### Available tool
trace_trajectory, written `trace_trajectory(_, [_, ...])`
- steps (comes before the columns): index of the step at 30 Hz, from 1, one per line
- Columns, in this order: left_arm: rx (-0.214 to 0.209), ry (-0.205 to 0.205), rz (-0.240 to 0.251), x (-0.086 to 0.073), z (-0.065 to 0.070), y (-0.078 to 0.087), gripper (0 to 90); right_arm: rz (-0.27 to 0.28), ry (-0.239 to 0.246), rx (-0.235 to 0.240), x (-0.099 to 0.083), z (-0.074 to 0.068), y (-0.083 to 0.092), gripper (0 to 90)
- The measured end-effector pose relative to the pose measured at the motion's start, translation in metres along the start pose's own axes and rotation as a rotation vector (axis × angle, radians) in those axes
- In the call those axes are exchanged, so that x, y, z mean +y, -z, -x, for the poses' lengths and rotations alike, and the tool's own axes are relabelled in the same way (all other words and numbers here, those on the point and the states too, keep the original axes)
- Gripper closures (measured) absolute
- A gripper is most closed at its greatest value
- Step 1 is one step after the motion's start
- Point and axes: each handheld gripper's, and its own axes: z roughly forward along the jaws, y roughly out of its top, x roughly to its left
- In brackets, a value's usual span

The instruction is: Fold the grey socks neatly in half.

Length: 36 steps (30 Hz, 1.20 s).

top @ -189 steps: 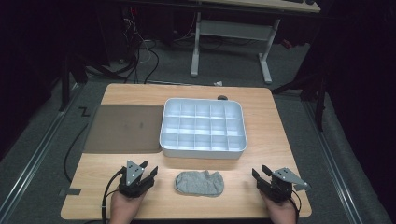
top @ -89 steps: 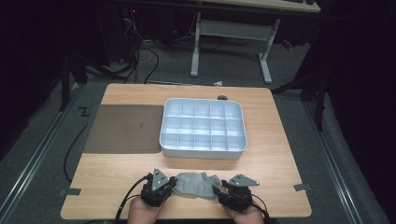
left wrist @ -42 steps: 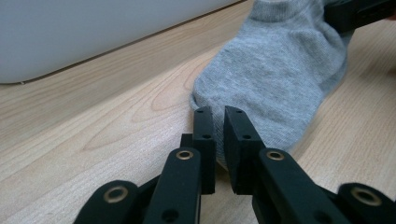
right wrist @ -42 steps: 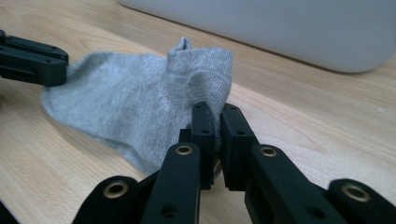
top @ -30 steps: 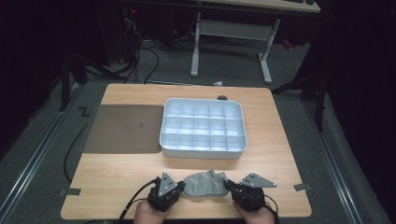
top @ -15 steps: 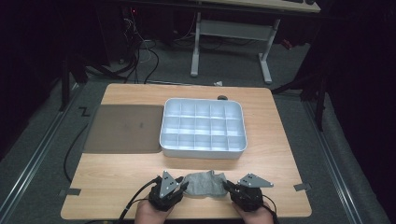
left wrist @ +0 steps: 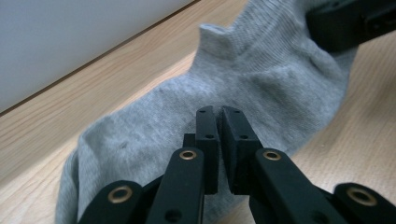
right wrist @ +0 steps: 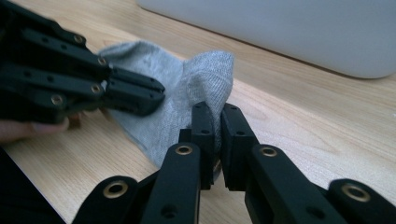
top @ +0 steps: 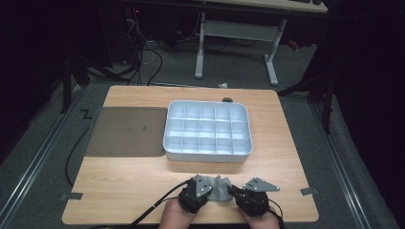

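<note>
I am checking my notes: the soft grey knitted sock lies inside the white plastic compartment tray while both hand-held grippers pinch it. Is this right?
Not quite. The soft grey knitted sock lies on the light wooden table, in front of the white plastic compartment tray, as the high view shows. Both hand-held grippers, left and right, do pinch it.

The high view is dim, light falling from above on the table (top: 143, 191) while the floor around sinks into black. The gripper views are bright; near jaws look soft, perhaps slightly out of focus.
</note>
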Motion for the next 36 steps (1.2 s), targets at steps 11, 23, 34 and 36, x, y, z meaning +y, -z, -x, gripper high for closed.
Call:
trace_trajectory(11, [0.024, -0.066, 0.014, 0.006, 0.019, -0.009, 83.2, 0.047, -0.029, 0.072, 0.012, -0.008, 0.004, 86.2])
trace_trajectory(23, [-0.034, 0.222, 0.134, -0.030, -0.051, 0.061, 60.0, 0.029, -0.003, 0.033, 0.014, -0.008, 0.003, 86.1])
trace_trajectory(34, [-0.119, 0.309, 0.082, -0.037, -0.054, 0.037, 80.4, -0.030, 0.093, 0.037, 0.030, -0.032, -0.020, 85.9])
trace_trajectory(36, [-0.126, 0.301, 0.084, -0.037, -0.052, 0.036, 80.6, -0.046, 0.106, 0.046, 0.034, -0.038, -0.027, 85.9])
